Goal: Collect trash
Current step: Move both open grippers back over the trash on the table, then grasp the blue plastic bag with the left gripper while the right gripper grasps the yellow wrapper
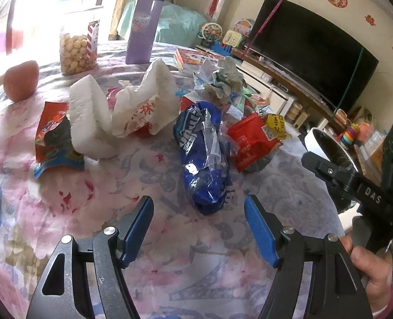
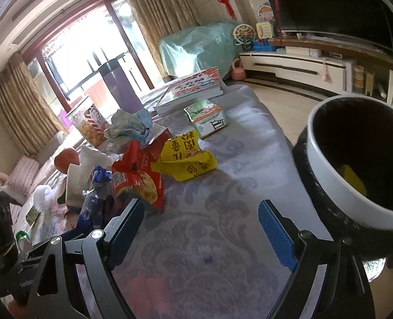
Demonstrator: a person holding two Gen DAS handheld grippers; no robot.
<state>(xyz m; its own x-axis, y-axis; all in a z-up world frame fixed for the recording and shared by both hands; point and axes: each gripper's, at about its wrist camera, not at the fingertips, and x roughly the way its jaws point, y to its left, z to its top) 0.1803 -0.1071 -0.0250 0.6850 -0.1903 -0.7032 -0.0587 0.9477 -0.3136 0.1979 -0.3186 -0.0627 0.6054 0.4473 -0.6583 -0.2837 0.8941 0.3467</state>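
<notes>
Litter heaped on a floral-clothed table [image 1: 63, 212]; both grippers empty.

Left gripper [image 1: 199, 208]: jaws apart, nothing between them, just short of the crumpled blue plastic wrapper [image 1: 203, 154]. Right gripper [image 2: 201, 210]: jaws wide apart over bare cloth, red snack bag [image 2: 136, 178] beside its left finger. White-rimmed, black-lined bin [image 2: 355, 170] stands at the table's right edge, a yellow scrap [image 2: 353, 179] inside.

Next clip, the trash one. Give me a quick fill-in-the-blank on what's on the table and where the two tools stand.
1. The left tool is open, and the crumpled wrapper lying just ahead of it is ____ in colour.
2. The right tool is open, with ____ between its fingers but bare tablecloth.
3. The bin with the white rim stands to the ____ of the right tool in the right wrist view.
4. The tall purple ____ stands upright at the far side of the table.

Missing words: blue; nothing; right; flask
</notes>
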